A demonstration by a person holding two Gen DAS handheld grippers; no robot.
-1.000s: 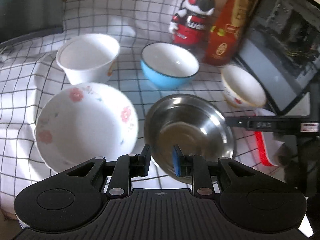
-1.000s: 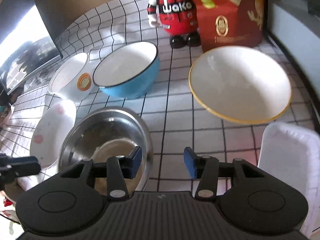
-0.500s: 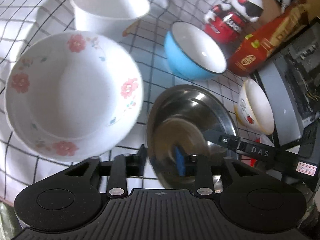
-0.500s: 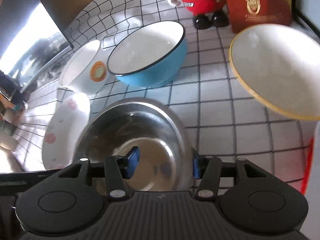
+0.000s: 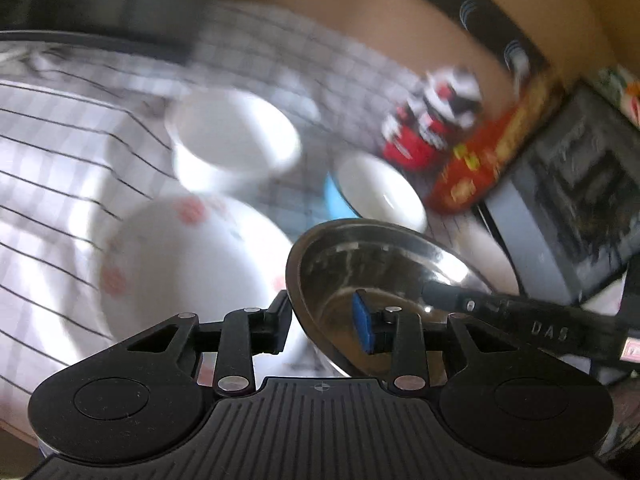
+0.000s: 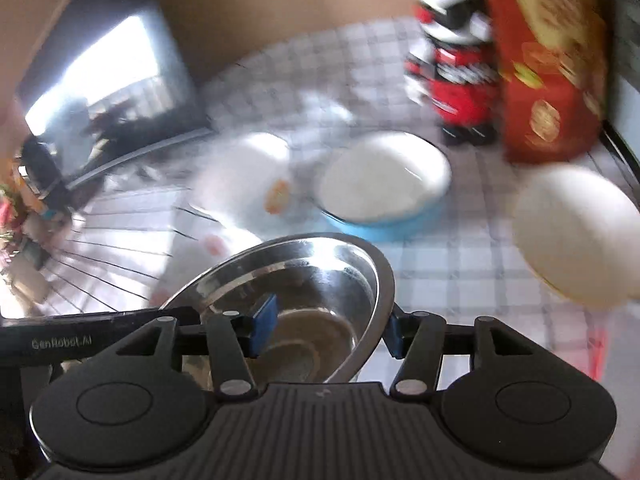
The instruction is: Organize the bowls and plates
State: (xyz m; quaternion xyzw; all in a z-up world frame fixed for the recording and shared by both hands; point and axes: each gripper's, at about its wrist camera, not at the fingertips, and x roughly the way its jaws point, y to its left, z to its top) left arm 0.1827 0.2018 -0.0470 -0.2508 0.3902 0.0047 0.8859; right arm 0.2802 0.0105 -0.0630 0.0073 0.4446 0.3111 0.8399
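Above checked cloth (image 5: 60,152), steel bowl (image 5: 384,272) rim straddled by left gripper (image 5: 324,320) and right gripper (image 6: 326,326), fingers part-spread, grip uncertain.

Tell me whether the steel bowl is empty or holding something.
Empty: the steel bowl shows only bare, reflective metal inside, gripped at opposite rims by the left tongs and right tongs.

"DAS" stands in pale letters on the black arm of the right gripper (image 5: 548,330), seen from the left wrist. "GenRobot.AI" is printed on the black arm of the left gripper (image 6: 60,342), seen from the right wrist. Other lettering is blurred beyond reading.
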